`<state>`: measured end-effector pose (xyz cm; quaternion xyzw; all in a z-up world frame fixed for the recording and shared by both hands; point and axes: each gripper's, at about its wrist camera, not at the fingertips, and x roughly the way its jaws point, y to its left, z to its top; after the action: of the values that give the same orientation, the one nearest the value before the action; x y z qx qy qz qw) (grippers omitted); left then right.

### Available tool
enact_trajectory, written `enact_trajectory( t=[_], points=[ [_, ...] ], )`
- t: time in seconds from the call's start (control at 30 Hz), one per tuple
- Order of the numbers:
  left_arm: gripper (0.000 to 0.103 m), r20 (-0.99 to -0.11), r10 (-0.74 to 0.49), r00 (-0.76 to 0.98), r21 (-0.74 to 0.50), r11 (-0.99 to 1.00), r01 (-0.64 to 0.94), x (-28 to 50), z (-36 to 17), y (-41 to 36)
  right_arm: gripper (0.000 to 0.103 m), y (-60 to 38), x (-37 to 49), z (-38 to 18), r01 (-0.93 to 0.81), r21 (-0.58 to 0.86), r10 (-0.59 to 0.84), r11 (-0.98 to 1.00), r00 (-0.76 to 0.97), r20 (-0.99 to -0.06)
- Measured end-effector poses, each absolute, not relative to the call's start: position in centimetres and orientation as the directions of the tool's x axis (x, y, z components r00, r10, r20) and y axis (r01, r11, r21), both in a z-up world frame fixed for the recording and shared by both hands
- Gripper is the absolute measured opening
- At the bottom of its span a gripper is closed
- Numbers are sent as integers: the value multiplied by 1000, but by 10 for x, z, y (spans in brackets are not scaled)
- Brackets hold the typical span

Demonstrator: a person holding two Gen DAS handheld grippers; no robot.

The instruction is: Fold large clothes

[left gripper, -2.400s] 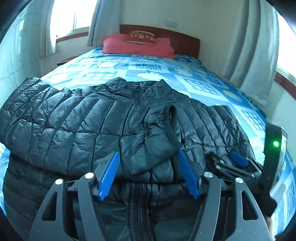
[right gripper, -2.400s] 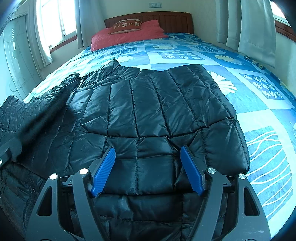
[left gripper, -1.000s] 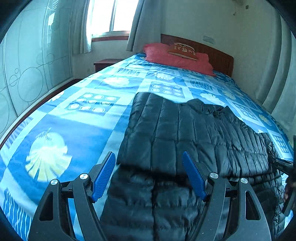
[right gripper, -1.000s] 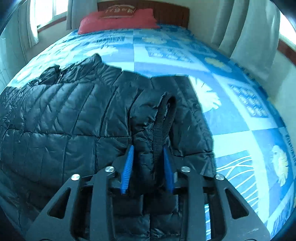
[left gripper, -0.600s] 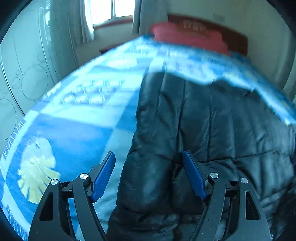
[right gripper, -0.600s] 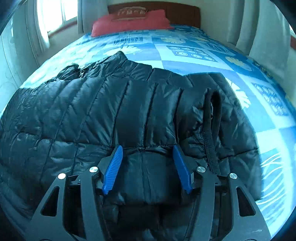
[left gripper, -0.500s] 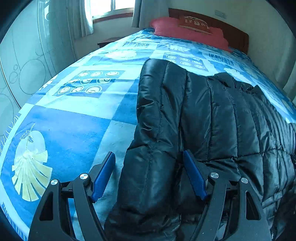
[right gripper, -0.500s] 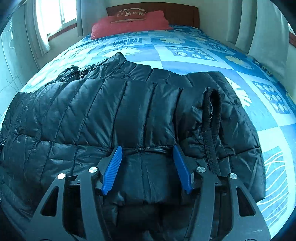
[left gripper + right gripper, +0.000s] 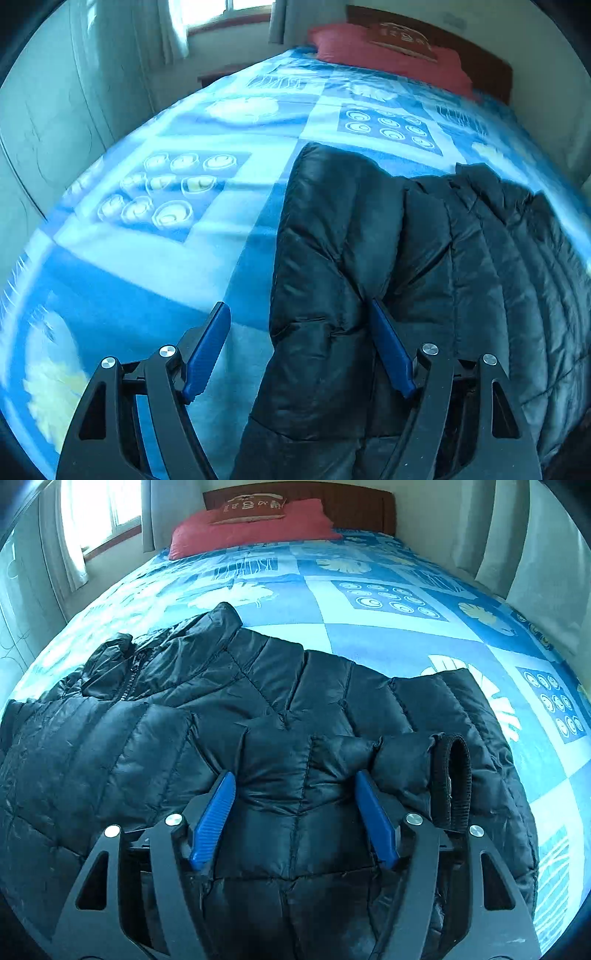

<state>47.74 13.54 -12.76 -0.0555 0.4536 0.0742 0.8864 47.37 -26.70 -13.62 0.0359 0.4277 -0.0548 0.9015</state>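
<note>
A black quilted puffer jacket (image 9: 229,716) lies on the blue patterned bed, its collar and zip toward the headboard at the left. One sleeve is folded across the body; its ribbed cuff (image 9: 452,779) stands up on the right. My right gripper (image 9: 295,816) is open, jaws either side of the folded sleeve's padding. In the left wrist view the jacket (image 9: 424,258) fills the right half. My left gripper (image 9: 299,347) is open over the jacket's left edge, one blue pad on the bedspread side, the other against the fabric.
The blue and white bedspread (image 9: 177,221) stretches left of the jacket and beyond it (image 9: 369,602). A red pillow (image 9: 255,524) lies against the wooden headboard. Curtains hang at the right (image 9: 535,546), and a window is at the left (image 9: 96,509).
My right gripper let go of the sleeve cuff and opened, then settled over the folded sleeve. My left gripper swung to the jacket's left edge and moved closer to it.
</note>
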Motion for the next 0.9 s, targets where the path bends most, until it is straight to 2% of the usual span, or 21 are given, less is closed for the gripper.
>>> enact_trajectory(
  t=[0.1, 0.23, 0.3, 0.43, 0.5, 0.67, 0.77, 0.87, 0.9],
  points=[
    [74, -779, 94, 620, -25, 983, -179, 463, -101, 127, 66, -255, 464, -117, 104, 22, -56, 994, 691, -721],
    [74, -707, -28, 707, -132, 987, -94, 454, -71, 95, 66, -223, 469, -106, 6, 83, 53, 997, 720, -692],
    [74, -716, -76, 693, -142, 989, -38, 462, -78, 71, 66, -204, 476, -111, -29, 85, 81, 996, 704, -706],
    [74, -786, -65, 615, -120, 992, -49, 480, -117, 50, 66, -185, 488, -139, -31, 34, 46, 999, 663, -747],
    [77, -775, -35, 631, -68, 997, -29, 481, -124, 43, 67, -188, 488, -142, -29, 45, 52, 999, 670, -740],
    [76, -762, -62, 645, -115, 993, -39, 466, -104, 55, 66, -201, 462, -122, -26, 81, 76, 996, 694, -716],
    [76, -730, -29, 683, -102, 993, -66, 442, -94, 73, 66, -217, 432, -115, -3, 74, 54, 997, 707, -705],
    [76, -749, -17, 663, -94, 992, -81, 434, -106, 87, 66, -241, 417, -134, 88, 16, -46, 996, 661, -749],
    [76, -762, -5, 647, -67, 995, -72, 437, -115, 86, 67, -247, 418, -145, 92, 38, -31, 995, 649, -760]
  ],
)
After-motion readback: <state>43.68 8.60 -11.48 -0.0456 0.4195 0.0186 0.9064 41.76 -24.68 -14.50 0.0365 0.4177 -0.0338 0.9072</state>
